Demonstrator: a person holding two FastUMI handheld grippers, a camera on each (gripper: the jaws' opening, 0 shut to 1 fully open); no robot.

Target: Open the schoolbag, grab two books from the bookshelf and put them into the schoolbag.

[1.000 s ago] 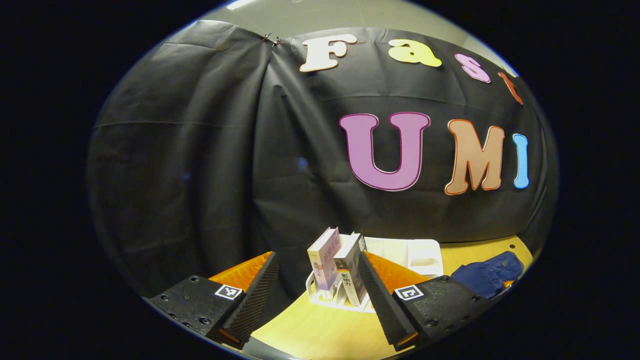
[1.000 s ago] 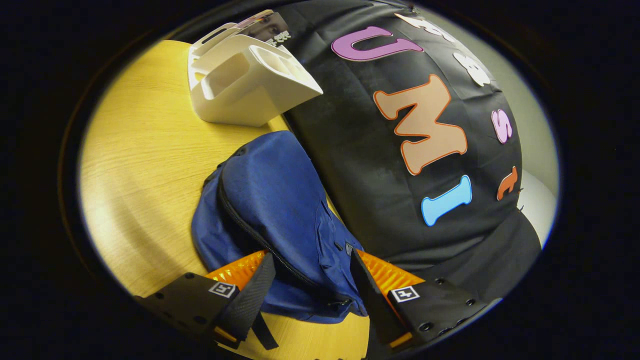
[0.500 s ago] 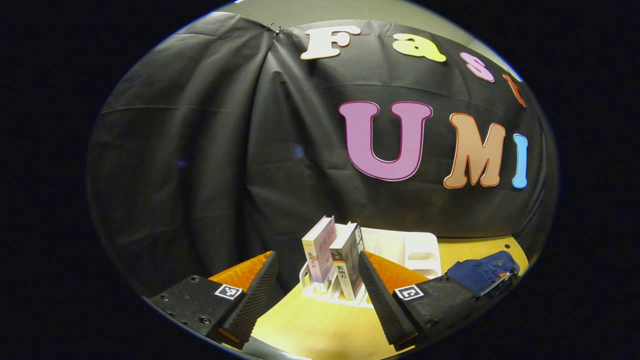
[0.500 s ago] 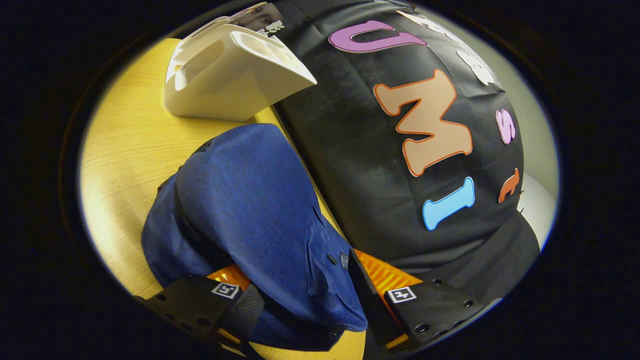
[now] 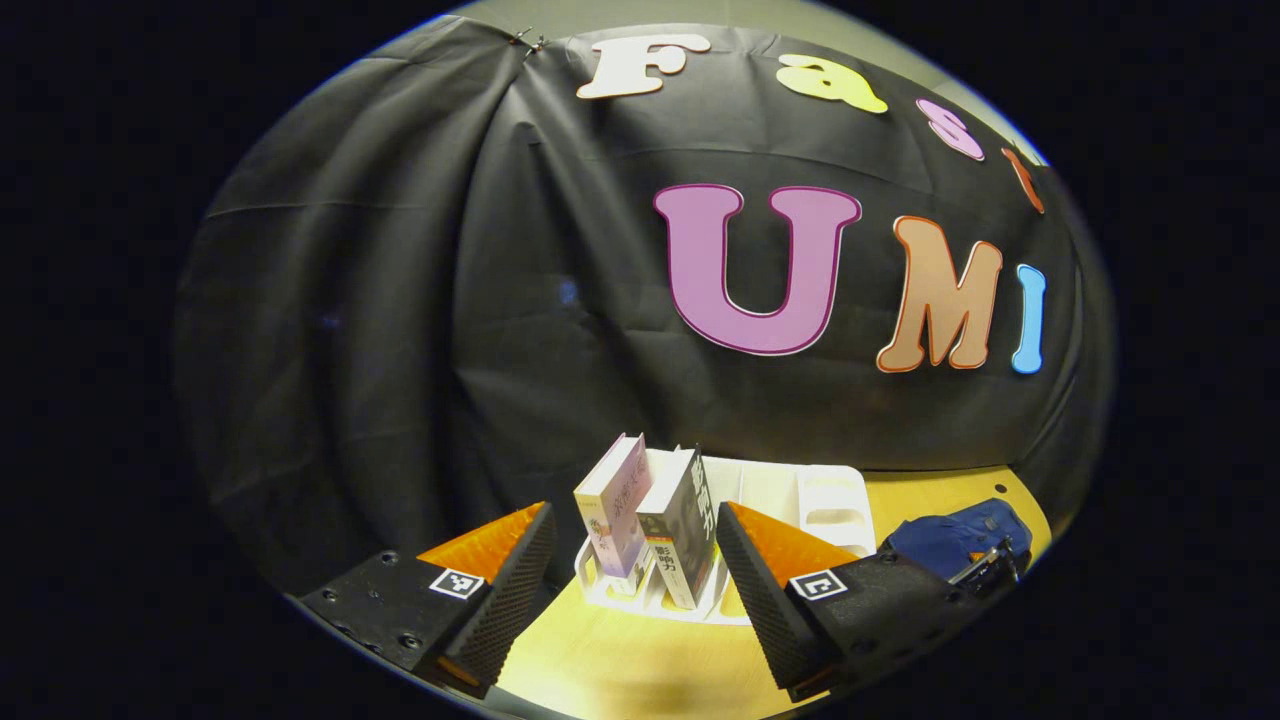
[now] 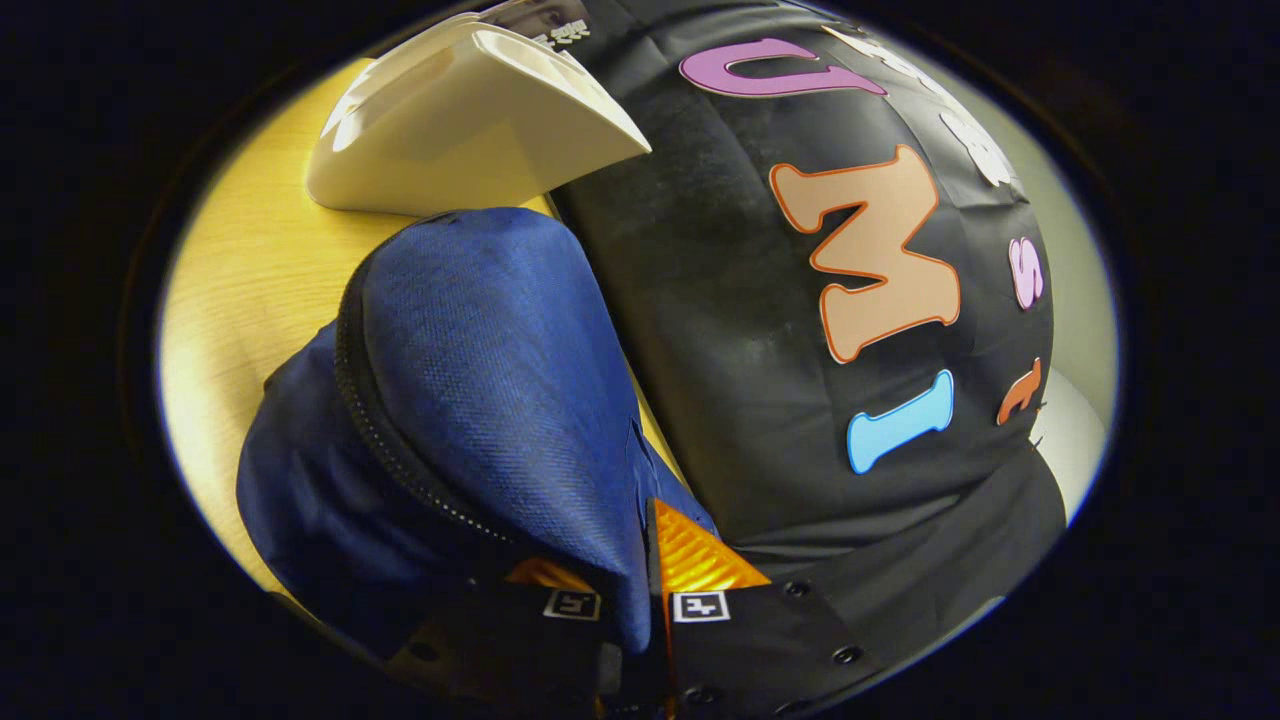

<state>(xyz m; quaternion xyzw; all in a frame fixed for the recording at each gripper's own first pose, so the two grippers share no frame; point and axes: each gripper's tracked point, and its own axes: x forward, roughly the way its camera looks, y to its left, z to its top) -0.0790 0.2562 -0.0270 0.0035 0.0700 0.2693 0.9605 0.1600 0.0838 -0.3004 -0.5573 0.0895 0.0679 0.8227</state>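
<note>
Your right tool (image 6: 640, 590) is clamped on the schoolbag (image 6: 480, 400): its fingers are together with a fold of the blue fabric pinched between them, right beside the zip line that curves away ahead and to the left of the tips. The bag bulges up directly in front of that tool, resting on the bench (image 6: 250, 270), with the white bookshelf (image 6: 470, 130) just beyond it, touching or nearly so.

Your left tool (image 5: 635, 590) has its fingers apart, holding nothing, above the bench. The two books (image 5: 650, 510) stand leaning in the bookshelf's slots straight ahead of it, between the lines of its fingers but still a little way off. Far to its right, past its right finger, you can see the schoolbag with the other tool at it.

By my reading you are on the first step, opening the bag. Whether the zip has started to part I cannot tell; the teeth along the visible stretch look closed. The next move calls for keeping the pinch firm and drawing along the zip line, or lifting the flap, so the mouth gapes. The fabric is soft and may slip or just bunch up. Once the bag is open, bring the left tool forward onto one book's spine.
</note>
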